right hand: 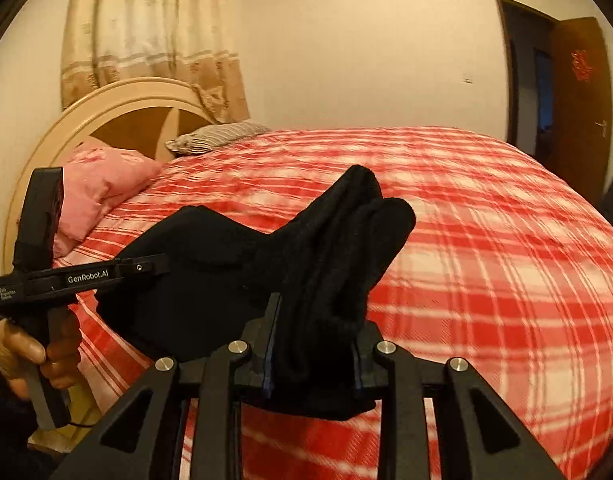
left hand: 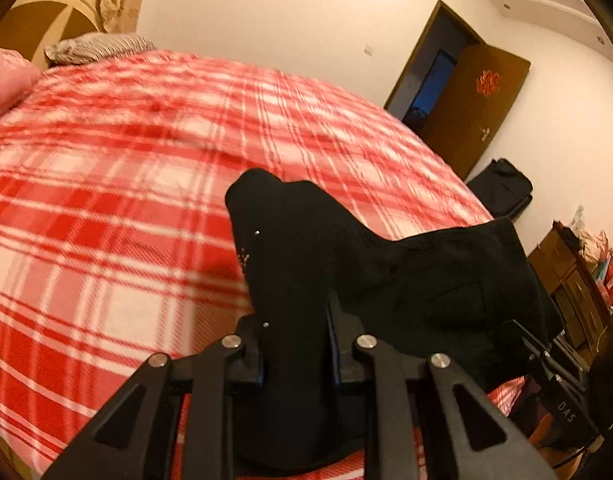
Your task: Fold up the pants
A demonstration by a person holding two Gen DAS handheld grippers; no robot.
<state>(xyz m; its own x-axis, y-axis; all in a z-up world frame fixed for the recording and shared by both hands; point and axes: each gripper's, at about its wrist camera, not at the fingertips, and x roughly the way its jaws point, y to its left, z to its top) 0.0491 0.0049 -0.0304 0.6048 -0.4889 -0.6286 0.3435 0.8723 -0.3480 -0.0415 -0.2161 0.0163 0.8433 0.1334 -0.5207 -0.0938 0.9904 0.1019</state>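
The black pants (left hand: 406,276) hang bunched between my two grippers, lifted above the red plaid bed (left hand: 126,184). My left gripper (left hand: 296,344) is shut on one bunched end of the pants, whose fabric pokes up past the fingers. My right gripper (right hand: 314,344) is shut on the other thick bundle of the pants (right hand: 226,280). In the right wrist view the left gripper's body (right hand: 82,276), held by a hand, is at the left with the pants stretched from it. The right gripper's body shows at the right edge of the left wrist view (left hand: 546,356).
The bed (right hand: 486,260) is covered by a red and white plaid blanket. A pink pillow (right hand: 102,184) and a striped pillow (right hand: 218,134) lie by the headboard (right hand: 126,108). An open brown door (left hand: 466,100), a black bag (left hand: 502,188) and wooden furniture (left hand: 574,280) stand at the right.
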